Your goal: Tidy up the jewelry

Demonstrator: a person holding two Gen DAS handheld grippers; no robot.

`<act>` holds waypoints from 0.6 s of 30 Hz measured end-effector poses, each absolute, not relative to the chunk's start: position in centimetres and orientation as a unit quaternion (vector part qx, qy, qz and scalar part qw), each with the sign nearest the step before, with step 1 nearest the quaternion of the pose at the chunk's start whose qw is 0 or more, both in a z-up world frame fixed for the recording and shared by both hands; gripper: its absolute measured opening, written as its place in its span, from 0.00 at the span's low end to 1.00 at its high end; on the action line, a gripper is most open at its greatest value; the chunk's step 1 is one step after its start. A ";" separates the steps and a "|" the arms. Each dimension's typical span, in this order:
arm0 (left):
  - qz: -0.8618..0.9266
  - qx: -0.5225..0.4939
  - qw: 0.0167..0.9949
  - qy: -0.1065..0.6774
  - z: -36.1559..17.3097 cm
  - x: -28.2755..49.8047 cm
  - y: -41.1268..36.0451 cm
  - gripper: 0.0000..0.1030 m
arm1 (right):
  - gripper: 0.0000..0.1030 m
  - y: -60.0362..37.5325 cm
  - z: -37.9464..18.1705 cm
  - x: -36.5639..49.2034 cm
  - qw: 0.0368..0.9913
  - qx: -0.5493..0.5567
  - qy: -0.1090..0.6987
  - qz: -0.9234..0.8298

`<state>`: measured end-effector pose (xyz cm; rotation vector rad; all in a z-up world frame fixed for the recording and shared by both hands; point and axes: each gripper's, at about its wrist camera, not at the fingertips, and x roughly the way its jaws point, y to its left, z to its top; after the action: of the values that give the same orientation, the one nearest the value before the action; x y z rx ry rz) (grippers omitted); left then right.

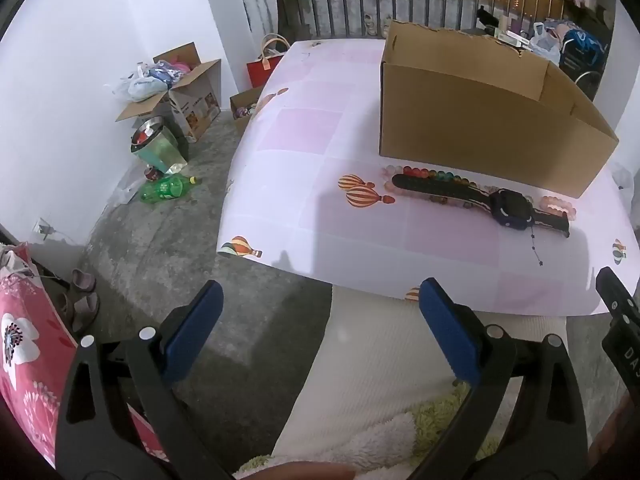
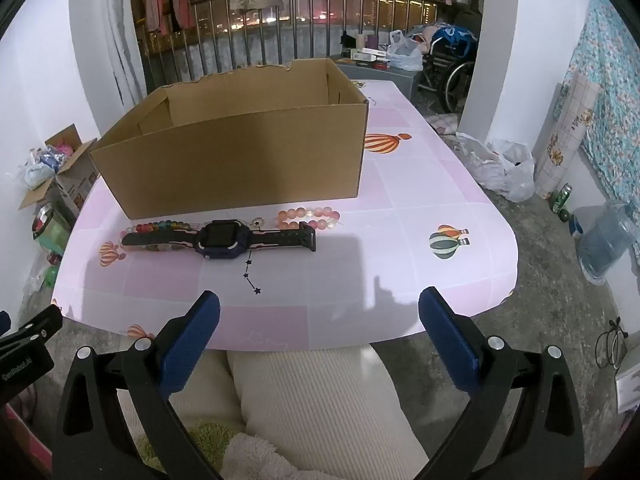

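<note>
Pink checked worktop [image 2: 400, 184] carries an open cardboard box [image 2: 240, 160]. A dark watch [image 2: 218, 236] lies flat just before it, toward the near edge, over a multicoloured bead bracelet [image 2: 160, 227] and beside a pink bead bracelet [image 2: 308, 216]. Left gripper [image 1: 320, 320] and right gripper [image 2: 320, 328] hang off the near edge, fingers wide, empty.

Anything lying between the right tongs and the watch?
No. In the right wrist view only bare pink tablecloth, with a small printed star trail, lies between the open right tongs and the watch.
</note>
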<state>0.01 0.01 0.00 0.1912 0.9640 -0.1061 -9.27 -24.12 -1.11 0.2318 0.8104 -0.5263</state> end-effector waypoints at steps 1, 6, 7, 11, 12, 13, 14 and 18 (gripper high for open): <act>-0.051 0.092 0.880 0.463 0.0 0.0 0.0 0.92 | 0.94 -24.1 -1.1 -9.3 0.879 0.112 0.390 -0.252; -0.051 0.092 0.880 0.463 0.0 0.0 0.1 0.92 | 0.94 -24.1 -1.1 -9.2 0.879 0.114 0.390 -0.251; -0.051 0.092 0.880 0.463 0.0 0.0 0.1 0.92 | 0.94 -24.1 -1.1 -9.2 0.879 0.113 0.390 -0.251; -0.051 0.091 0.880 0.463 0.0 0.0 0.0 0.92 | 0.94 -24.2 -1.1 -9.3 0.880 0.112 0.389 -0.250; -0.051 0.092 0.880 0.463 0.0 0.0 0.0 0.92 | 0.94 -24.2 -1.1 -9.3 0.880 0.112 0.388 -0.250; -0.051 0.092 0.880 0.463 0.0 0.0 0.0 0.92 | 0.94 -24.2 -1.0 -9.3 0.880 0.112 0.388 -0.250; -0.051 0.091 0.880 0.463 0.0 0.0 0.0 0.92 | 0.94 -24.0 -0.9 -9.3 0.880 0.112 0.388 -0.251; -0.053 0.091 0.880 0.464 -0.1 0.0 -0.1 0.92 | 0.94 -24.1 -0.9 -9.3 0.880 0.112 0.389 -0.250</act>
<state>0.00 -0.12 -0.07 0.1900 0.9667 -0.1109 -9.28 -24.05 -0.89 0.2331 0.8102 -0.5219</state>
